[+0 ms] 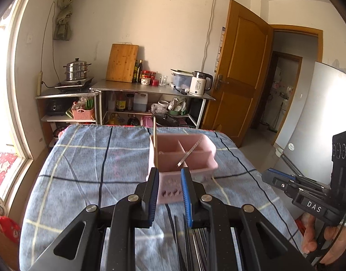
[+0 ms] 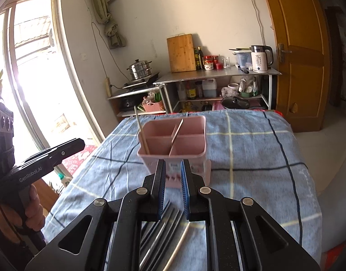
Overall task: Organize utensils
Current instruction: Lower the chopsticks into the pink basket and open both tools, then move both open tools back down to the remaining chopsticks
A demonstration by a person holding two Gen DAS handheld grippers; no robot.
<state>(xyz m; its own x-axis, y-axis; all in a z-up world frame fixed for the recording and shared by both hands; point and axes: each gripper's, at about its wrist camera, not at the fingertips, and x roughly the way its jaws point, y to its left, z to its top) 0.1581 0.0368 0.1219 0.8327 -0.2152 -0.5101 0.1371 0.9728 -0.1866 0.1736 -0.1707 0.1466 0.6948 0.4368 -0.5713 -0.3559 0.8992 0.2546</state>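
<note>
Pink divided caddy (image 2: 173, 144) on the blue plaid-covered surface (image 2: 251, 158), centre, holding one wooden chopstick (image 2: 142, 133) at left and one metal utensil (image 2: 176, 133) leaning mid-divider. Loose metal utensils (image 2: 159, 232) lie near. Left gripper (image 1: 169, 176) and right gripper (image 2: 173, 167): fingers narrowly parted, holding nothing.

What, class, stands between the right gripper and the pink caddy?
Nothing visible. The right gripper, jaws open and empty, points at the caddy across bare cloth. The loose utensils lie beneath the gripper, not ahead of it.
</note>
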